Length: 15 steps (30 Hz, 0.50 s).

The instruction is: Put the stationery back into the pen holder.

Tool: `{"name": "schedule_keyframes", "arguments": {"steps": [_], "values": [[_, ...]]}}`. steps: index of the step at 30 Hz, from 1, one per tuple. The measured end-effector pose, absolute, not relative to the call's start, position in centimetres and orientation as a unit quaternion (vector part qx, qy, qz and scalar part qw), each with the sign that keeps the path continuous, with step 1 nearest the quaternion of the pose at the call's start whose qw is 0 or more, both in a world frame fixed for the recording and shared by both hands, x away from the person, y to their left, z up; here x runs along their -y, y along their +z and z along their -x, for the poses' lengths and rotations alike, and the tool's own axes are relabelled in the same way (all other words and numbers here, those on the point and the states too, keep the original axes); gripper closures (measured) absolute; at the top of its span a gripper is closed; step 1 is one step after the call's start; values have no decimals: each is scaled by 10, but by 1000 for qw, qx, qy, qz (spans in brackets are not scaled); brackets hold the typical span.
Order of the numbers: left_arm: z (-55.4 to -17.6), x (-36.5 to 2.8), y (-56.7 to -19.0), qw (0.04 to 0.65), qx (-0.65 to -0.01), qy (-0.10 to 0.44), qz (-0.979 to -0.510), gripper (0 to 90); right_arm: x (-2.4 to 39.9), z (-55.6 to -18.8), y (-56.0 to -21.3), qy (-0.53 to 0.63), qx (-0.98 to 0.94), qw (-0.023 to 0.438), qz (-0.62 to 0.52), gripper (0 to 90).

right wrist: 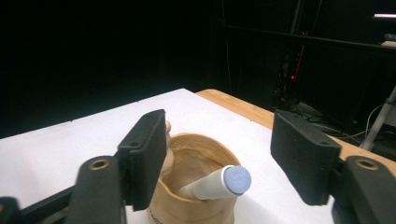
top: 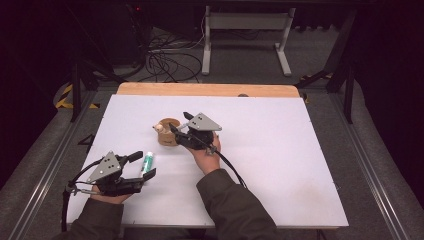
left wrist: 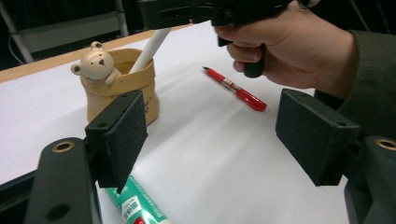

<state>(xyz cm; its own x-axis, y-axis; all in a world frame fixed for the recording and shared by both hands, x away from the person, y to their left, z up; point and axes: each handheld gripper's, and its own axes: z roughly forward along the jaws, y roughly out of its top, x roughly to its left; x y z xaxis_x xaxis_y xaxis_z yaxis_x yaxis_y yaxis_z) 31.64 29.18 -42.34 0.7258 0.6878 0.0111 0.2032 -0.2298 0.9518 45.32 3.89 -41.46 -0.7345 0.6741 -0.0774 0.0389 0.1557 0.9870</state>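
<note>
Starting at the left, my left gripper (top: 145, 165) sits low on the white table (top: 280, 165) with its jaws spread wide and nothing gripped. The green-and-white tube (top: 148, 163) lies flat on the sheet between them, untouched by either pad; in the left gripper view the tube (left wrist: 135, 205) runs under the left jaw. I judge that it is the next thing to go into the holder, so that pick is still to do.

Moving right, the tan pen holder (top: 168, 132) with the little bear figure (left wrist: 95, 62) on its rim stands upright near the middle of the table. Inside it leans one white marker (right wrist: 217, 183), cap end up and resting against the rim. I count that piece as done.

My right gripper (top: 178, 123) hovers just above the holder, jaws parted on either side of the marker's cap and clear of it, holding nothing.

Further right, a red pen (left wrist: 236, 89) lies loose on the table, well apart from the holder. It too looks left to collect.
</note>
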Motion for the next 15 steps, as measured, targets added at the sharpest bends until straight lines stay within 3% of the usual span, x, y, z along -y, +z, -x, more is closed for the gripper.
{"name": "schedule_keyframes", "arguments": {"steps": [9,15], "values": [[-317,-292,-425,537,-314,230,-748,260,-32,-442,-405,608,-708,270,-236,290],[-318,-295,-426,537,-322,235,-743,308,-23,-433,-398,609,-708,279,-225,257]]}}
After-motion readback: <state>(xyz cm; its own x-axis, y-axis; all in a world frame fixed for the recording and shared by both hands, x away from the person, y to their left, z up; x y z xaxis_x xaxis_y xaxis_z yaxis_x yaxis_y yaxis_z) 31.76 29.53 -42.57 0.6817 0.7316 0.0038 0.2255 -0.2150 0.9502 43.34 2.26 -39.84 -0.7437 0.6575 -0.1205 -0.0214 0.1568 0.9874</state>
